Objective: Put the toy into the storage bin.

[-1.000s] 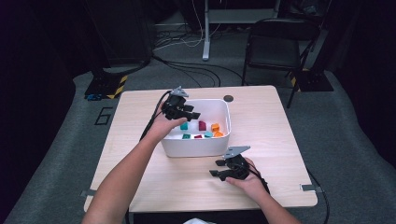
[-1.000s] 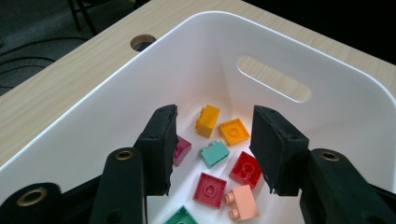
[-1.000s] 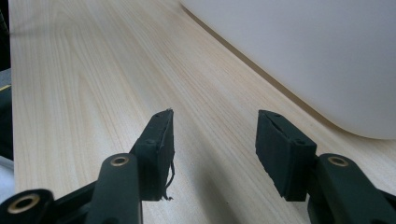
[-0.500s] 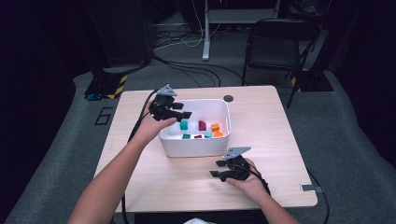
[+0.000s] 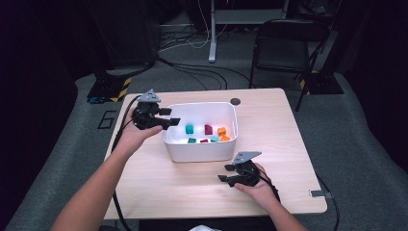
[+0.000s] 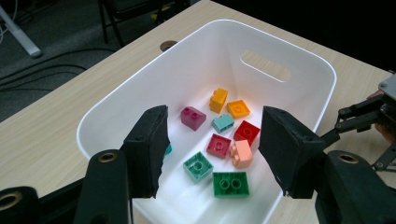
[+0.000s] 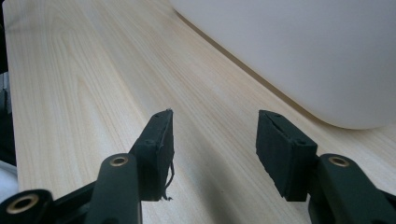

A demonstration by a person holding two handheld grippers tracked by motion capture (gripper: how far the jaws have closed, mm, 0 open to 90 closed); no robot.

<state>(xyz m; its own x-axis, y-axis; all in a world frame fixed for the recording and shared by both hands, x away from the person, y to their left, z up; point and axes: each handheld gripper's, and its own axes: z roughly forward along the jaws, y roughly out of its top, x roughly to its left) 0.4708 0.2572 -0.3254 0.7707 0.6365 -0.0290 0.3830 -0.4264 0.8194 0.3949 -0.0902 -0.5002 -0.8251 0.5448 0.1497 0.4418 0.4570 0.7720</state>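
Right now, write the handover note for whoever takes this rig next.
Left tool: open, empty, jaws have just been opening; held at the left rim of the white bin.
Right tool: open, empty, low over the table in front of the bin.
Toy bricks: all loose on the bin floor.
Done: bricks are in the bin; neither tool carries one.
Left: no brick lies on the tabletop in the high view, so check before further picks.

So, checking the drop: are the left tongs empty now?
Empty: the left tongs, jaws just opened, hold nothing; bricks lie in the white bin.
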